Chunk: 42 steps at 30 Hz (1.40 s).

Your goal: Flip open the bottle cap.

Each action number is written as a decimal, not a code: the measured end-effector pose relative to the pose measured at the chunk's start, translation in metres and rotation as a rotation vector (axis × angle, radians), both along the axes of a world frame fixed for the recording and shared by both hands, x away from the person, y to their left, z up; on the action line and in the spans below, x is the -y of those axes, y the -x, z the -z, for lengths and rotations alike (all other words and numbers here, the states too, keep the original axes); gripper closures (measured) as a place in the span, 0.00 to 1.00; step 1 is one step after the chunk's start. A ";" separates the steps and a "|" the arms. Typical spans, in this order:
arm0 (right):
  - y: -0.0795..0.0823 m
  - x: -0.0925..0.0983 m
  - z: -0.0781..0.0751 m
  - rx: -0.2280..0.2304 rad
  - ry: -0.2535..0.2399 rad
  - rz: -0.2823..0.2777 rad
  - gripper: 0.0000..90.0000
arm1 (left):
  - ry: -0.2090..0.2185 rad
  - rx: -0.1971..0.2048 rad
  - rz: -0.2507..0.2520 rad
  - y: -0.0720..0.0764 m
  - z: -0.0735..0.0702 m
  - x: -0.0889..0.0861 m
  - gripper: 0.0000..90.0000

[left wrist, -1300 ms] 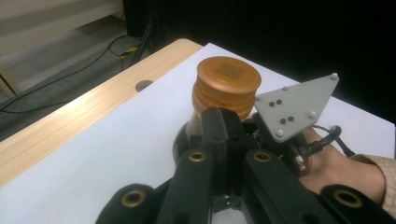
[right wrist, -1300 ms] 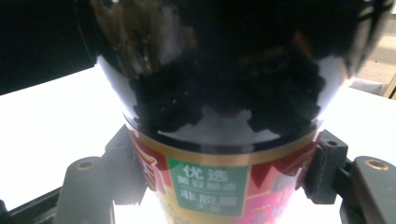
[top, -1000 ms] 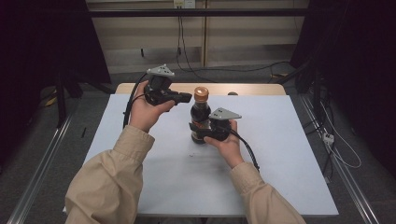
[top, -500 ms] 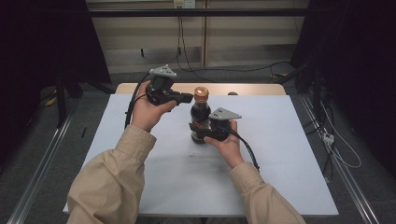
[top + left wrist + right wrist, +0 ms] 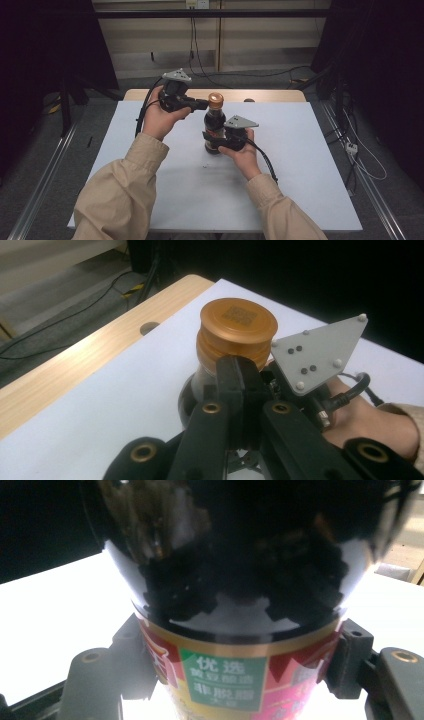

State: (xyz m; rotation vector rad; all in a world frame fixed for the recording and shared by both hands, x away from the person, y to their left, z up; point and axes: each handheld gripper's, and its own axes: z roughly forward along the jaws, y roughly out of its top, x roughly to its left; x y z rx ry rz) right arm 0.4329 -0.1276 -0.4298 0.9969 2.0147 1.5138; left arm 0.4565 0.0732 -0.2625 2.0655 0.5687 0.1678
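A dark sauce bottle (image 5: 214, 126) with a copper-coloured cap (image 5: 215, 101) stands upright near the middle of the white table (image 5: 310, 165). My right gripper (image 5: 214, 142) is shut on its lower body, and in the right gripper view the fingers (image 5: 135, 655) press both sides of the labelled bottle (image 5: 235, 580). My left gripper (image 5: 204, 104) is held level at cap height, just left of the cap. In the left gripper view its jaws are together, with the left gripper (image 5: 239, 371) tip right at the neck below the cap (image 5: 239, 327).
A wooden strip (image 5: 270, 95) with a small hole (image 5: 150, 328) runs along the table's far edge. Cables (image 5: 360, 160) lie on the floor to the right, and metal rails (image 5: 45, 170) flank the table. Open white surface lies left and right of the bottle.
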 end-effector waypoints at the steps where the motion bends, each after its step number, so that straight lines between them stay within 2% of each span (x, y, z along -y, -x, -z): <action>1: 0.000 0.000 0.000 -0.004 -0.003 0.002 0.34 | -0.001 0.000 0.000 0.000 0.000 0.001 1.00; 4: 0.000 0.000 0.000 -0.001 0.002 -0.001 0.34 | -0.005 0.003 -0.001 0.000 -0.001 0.000 1.00; 9: 0.000 0.000 0.000 -0.005 -0.003 0.004 0.34 | 0.017 0.006 -0.001 0.002 -0.002 0.003 1.00; 11: 0.000 0.001 0.000 -0.007 -0.006 0.006 0.34 | 0.004 0.018 -0.005 0.003 -0.004 0.005 1.00; 16: 0.000 0.001 0.000 -0.005 -0.009 0.006 0.34 | 0.025 0.005 -0.011 0.002 -0.005 0.006 1.00; 22: 0.000 0.001 0.000 -0.005 -0.012 0.007 0.34 | 0.045 0.012 -0.006 0.001 -0.005 0.007 1.00; 29: 0.000 0.002 0.001 -0.007 -0.028 0.018 0.34 | 0.039 0.008 0.003 -0.002 -0.007 0.011 1.00; 35: 0.000 0.003 0.001 -0.011 -0.029 0.016 0.34 | 0.050 0.011 0.003 -0.002 -0.007 0.012 1.00; 40: 0.000 0.003 0.001 -0.007 -0.028 0.018 0.34 | 0.043 0.013 0.005 -0.002 -0.009 0.013 1.00; 42: 0.000 0.003 0.001 -0.008 -0.030 0.019 0.34 | 0.054 0.023 0.000 -0.002 -0.010 0.014 1.00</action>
